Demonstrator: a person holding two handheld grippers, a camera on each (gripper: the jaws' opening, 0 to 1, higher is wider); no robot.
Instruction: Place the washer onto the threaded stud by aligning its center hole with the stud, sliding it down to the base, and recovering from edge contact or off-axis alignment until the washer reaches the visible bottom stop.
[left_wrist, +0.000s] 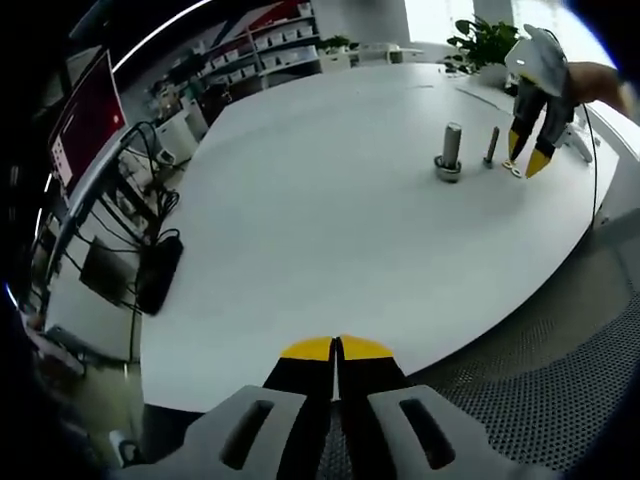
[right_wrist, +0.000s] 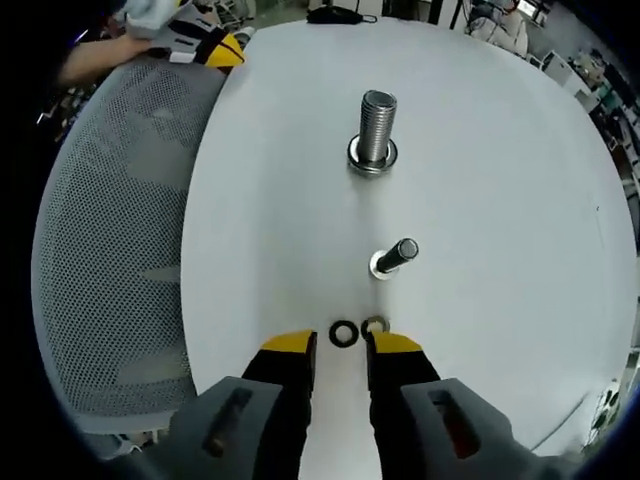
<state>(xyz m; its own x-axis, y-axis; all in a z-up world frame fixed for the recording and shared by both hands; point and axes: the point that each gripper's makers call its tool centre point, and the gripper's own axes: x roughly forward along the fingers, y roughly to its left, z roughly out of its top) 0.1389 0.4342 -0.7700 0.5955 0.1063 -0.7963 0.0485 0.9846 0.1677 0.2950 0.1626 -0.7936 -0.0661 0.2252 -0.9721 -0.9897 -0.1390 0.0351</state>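
On the white table (right_wrist: 480, 150) stand two threaded studs: a thick one (right_wrist: 376, 128) with a washer at its base, and a thin one (right_wrist: 394, 257) nearer to me. Two small washers lie side by side just ahead of my right gripper (right_wrist: 340, 344): a black one (right_wrist: 344, 333) and a silvery one (right_wrist: 375, 325). That gripper is open with nothing between its yellow-tipped fingers. In the left gripper view, the thick stud (left_wrist: 451, 150), thin stud (left_wrist: 492, 145) and the right gripper (left_wrist: 527, 163) appear far off. My left gripper (left_wrist: 336, 349) is shut at the table's near edge, holding nothing.
A grey mesh chair back (right_wrist: 110, 250) stands along the table's side. Shelves, a red screen (left_wrist: 85, 115) and cables (left_wrist: 150, 260) lie beyond the table's far side, with a potted plant (left_wrist: 485, 40) at the back. A person's hand (left_wrist: 595, 80) holds the right gripper.
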